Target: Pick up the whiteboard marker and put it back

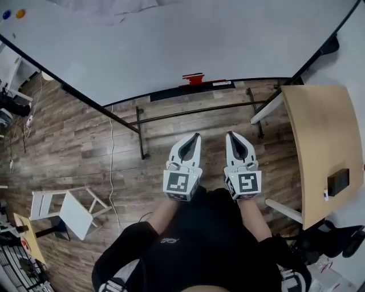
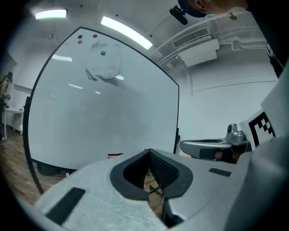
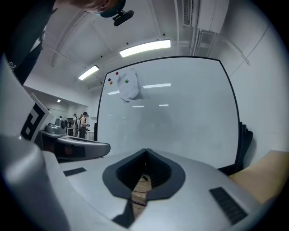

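A large whiteboard (image 1: 171, 40) stands ahead of me, with a narrow tray (image 1: 188, 88) along its lower edge. On that tray lie a red thing (image 1: 193, 78) and a slim white stick (image 1: 221, 83); which of them is the marker I cannot tell. The red thing (image 2: 115, 154) also shows low on the board in the left gripper view. My left gripper (image 1: 197, 136) and right gripper (image 1: 229, 134) are side by side in front of my chest, level, well short of the tray. Both are shut with nothing between the jaws, as the left gripper (image 2: 149, 151) and right gripper (image 3: 145, 151) show in their own views.
A light wooden table (image 1: 325, 142) with a black device (image 1: 337, 181) stands at the right. The board's dark stand bars (image 1: 194, 113) run over the wooden floor below the tray. A white stool (image 1: 68, 211) lies at the lower left. Small magnets (image 1: 12, 14) and a pale cloth (image 2: 104, 67) sit high on the board.
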The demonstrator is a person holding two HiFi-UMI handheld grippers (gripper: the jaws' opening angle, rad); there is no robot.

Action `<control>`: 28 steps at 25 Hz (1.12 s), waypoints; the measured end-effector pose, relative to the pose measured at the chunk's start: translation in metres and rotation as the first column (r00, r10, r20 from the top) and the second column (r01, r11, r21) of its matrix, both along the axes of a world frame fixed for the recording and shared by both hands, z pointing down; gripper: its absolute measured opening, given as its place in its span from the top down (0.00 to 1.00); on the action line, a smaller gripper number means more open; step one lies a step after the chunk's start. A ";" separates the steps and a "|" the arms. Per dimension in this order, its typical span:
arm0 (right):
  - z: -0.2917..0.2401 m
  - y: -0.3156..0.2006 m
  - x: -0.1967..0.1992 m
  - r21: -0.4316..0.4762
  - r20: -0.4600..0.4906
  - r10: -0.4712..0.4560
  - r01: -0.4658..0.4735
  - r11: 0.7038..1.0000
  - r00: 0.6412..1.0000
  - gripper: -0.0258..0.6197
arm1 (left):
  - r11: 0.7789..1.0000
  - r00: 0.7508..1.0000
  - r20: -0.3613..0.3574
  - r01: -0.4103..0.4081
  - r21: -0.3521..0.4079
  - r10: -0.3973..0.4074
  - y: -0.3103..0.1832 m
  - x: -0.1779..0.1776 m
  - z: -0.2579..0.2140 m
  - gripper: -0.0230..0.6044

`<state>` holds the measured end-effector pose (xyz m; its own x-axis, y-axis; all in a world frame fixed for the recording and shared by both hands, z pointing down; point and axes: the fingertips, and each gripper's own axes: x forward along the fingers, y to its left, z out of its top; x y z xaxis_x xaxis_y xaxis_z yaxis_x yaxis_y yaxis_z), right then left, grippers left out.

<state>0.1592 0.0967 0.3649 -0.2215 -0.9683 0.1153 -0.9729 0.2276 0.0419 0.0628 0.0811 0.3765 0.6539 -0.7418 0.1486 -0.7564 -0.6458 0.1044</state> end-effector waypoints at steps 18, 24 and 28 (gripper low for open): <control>0.024 -0.106 0.030 -0.089 -0.092 -0.134 0.126 0.988 0.987 0.96 | 0.991 0.996 0.006 0.087 -0.098 -0.087 -0.076 0.018 0.039 0.95; 0.036 -0.160 0.041 -0.127 -0.121 -0.258 0.243 0.962 0.959 0.96 | 0.980 0.987 0.021 0.159 -0.120 -0.157 -0.122 0.040 0.046 0.95; 0.061 -0.189 0.051 -0.210 -0.156 -0.362 0.328 0.921 0.919 0.96 | 0.965 0.979 0.043 0.202 -0.169 -0.198 -0.139 0.055 0.066 0.95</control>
